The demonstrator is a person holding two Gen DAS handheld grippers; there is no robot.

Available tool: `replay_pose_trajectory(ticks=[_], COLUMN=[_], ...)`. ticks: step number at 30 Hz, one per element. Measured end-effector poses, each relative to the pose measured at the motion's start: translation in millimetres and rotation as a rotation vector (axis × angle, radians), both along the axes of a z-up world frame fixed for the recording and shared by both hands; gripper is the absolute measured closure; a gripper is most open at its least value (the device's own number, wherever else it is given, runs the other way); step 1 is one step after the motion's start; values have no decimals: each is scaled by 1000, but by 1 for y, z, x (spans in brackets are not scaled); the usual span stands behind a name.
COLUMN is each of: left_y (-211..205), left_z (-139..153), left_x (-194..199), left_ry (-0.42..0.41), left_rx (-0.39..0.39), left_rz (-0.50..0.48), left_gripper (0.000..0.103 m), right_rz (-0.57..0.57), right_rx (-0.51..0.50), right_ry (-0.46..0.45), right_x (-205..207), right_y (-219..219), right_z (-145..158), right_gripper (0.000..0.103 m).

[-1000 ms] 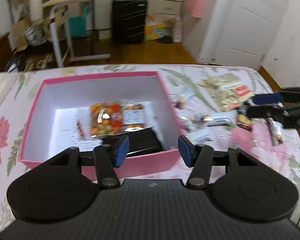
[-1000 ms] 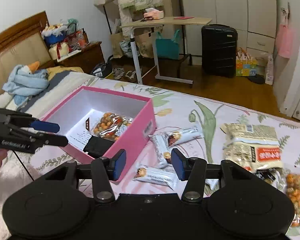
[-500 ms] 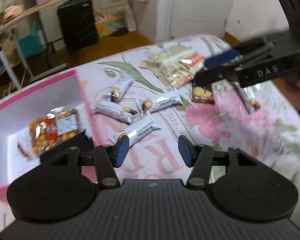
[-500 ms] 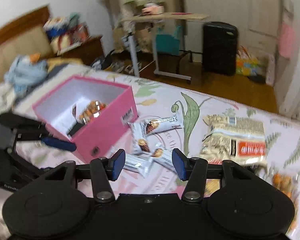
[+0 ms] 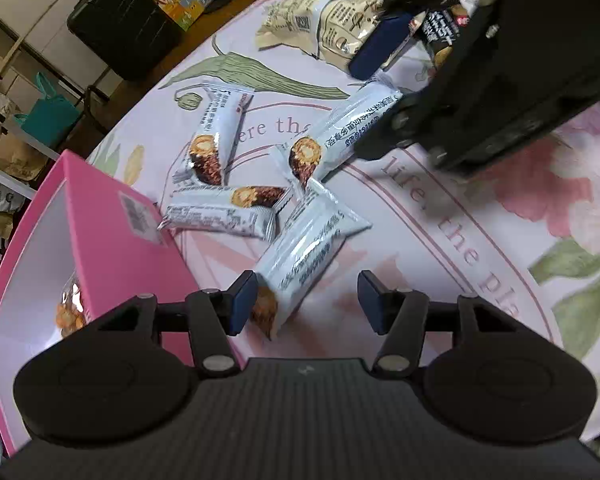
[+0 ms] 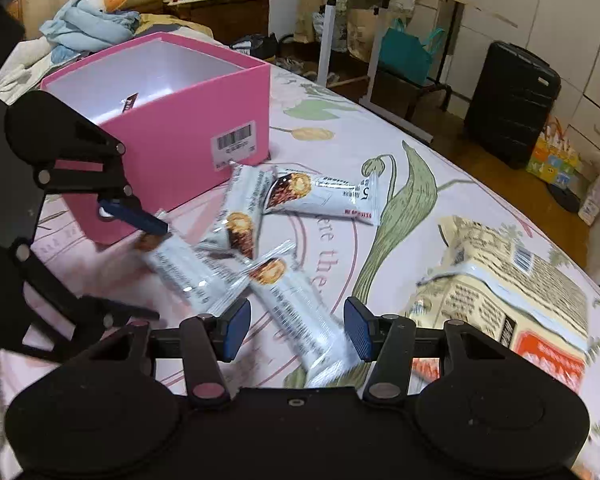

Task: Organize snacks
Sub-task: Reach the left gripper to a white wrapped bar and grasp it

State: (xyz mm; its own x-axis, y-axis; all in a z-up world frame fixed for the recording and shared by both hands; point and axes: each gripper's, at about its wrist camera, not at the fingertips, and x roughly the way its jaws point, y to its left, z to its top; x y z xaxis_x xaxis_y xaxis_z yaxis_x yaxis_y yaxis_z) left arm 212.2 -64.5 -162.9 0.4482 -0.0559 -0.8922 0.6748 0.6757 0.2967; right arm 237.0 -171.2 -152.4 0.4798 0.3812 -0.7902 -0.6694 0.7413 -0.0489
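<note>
Several white snack bars lie in a loose heap on the floral bedspread beside the open pink box [image 5: 112, 248] [image 6: 180, 120]. My left gripper [image 5: 306, 304] [image 6: 148, 264] is open and low over the nearest bar [image 5: 308, 252], whose end lies close to the left pad. Also open, my right gripper [image 6: 296, 330] [image 5: 376, 100] straddles another bar [image 6: 300, 312] [image 5: 348, 128] without pressing it. Two more bars [image 5: 216, 144] [image 5: 220, 216] lie between them and the box. An orange snack bag [image 5: 68, 312] sits inside the box.
Large beige snack packets [image 6: 500, 300] [image 5: 332, 12] and a dark packet [image 5: 440, 28] lie to the right on the bed. A black suitcase [image 6: 508, 108] and a folding table [image 6: 380, 40] stand on the floor beyond. A blue plush goose [image 6: 88, 20] rests behind the box.
The left gripper swung from over the pink box to the heap of bars and dropped. The right gripper also sank. Each now has a bar between its jaws.
</note>
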Motion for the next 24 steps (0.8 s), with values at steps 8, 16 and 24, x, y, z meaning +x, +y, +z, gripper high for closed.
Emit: replay_pose_trajectory(ticks=[8, 16, 24], left_y=[-16, -6, 7], left_z=[-11, -6, 2], left_x=[19, 18, 12], left_ry=[-9, 110, 242], left_rx=[72, 11, -124], left_rz=[-81, -10, 93], left_gripper=[41, 73, 73], right_rz=[-25, -63, -45], right_rx=[15, 15, 46], right_ry=[6, 93, 203], right_x=[4, -31, -53], right_y=[-8, -7, 2], right_z=[-19, -9, -8], right_gripper=[40, 62, 59])
